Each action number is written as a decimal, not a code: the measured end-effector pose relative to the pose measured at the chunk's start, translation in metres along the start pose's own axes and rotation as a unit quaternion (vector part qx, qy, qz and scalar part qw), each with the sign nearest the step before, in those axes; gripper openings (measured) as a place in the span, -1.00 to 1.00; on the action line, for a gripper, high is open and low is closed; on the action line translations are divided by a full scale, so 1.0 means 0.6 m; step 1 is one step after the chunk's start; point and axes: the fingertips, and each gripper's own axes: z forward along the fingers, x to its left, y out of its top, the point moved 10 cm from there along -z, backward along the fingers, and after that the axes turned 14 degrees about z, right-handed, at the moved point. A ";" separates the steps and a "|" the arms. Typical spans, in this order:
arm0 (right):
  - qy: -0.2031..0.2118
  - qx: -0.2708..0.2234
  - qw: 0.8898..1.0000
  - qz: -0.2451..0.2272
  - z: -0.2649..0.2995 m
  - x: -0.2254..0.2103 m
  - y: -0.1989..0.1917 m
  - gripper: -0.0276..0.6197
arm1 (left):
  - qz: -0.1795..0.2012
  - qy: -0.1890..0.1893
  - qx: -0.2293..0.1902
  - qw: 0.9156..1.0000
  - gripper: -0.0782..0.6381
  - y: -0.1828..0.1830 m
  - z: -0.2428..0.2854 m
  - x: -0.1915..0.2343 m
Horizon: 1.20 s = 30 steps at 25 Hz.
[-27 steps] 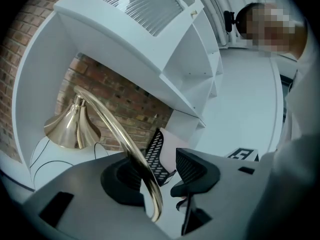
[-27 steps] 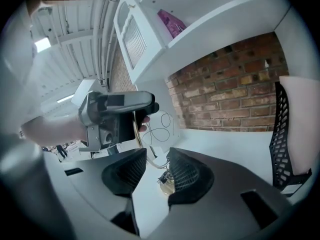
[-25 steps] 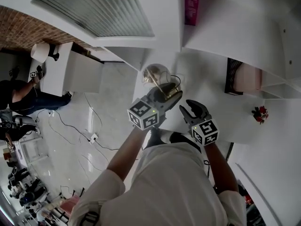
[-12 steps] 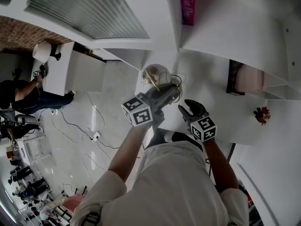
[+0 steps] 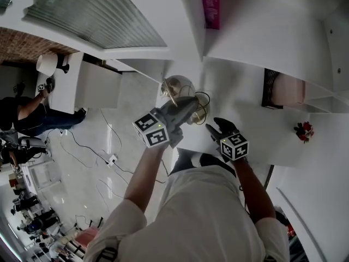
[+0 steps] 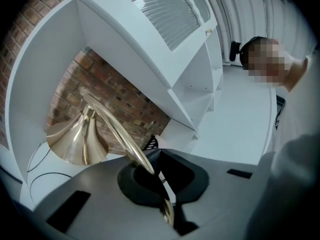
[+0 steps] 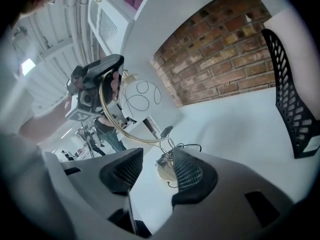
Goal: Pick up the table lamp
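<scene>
Table lamp [image 5: 180, 86]: brass, with a cone shade [image 6: 77, 140] and a long curved stem; it stands at the left corner of the white table [image 5: 256, 129], its round base [image 7: 166, 173] low on the table top. Whether the base touches the top cannot be told.
Left gripper [image 5: 188, 106]: comes at the table lamp from the table's near edge, pointing about level.
Left jaws: pressed together on the lamp's curved stem, which runs up and out from between the pads [image 6: 135, 176].
Right gripper [image 5: 214, 127]: just to the right of the table lamp, tilted down toward its base.
Right jaws: spread and just now opening wider; they grip nothing, and the lamp's base and tangled cable [image 7: 186, 147] show beyond the gap.
Brick wall [image 7: 220, 49]: behind the table lamp.
Black mesh holder [image 5: 271, 89]: well to the right of the table lamp, upright on the table.
Red flowers [image 5: 301, 131]: farther right of the table lamp than the holder.
Pink book [image 5: 210, 7]: on a shelf beyond the table lamp.
</scene>
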 end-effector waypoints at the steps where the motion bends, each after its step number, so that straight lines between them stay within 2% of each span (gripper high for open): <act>1: -0.001 0.003 1.000 0.006 0.000 -0.004 -0.011 -0.29 | 0.002 0.000 0.002 1.000 -0.75 -0.002 -0.003 -0.005; 11: -0.012 0.034 0.996 0.080 0.026 -0.041 -0.074 -0.21 | -0.018 -0.025 -0.011 0.999 -0.75 0.029 -0.020 -0.056; 21: -0.014 0.048 0.985 0.164 0.050 -0.075 -0.125 -0.02 | 0.013 -0.056 -0.013 0.998 -0.75 0.084 -0.028 -0.111; 26: 0.017 0.040 0.972 0.233 0.045 -0.075 -0.144 0.10 | 0.028 -0.072 -0.016 0.997 -0.75 0.112 -0.030 -0.152; 30: 0.056 0.021 0.958 0.280 0.036 -0.069 -0.149 0.07 | 0.048 -0.087 -0.008 0.995 -0.75 0.122 -0.022 -0.191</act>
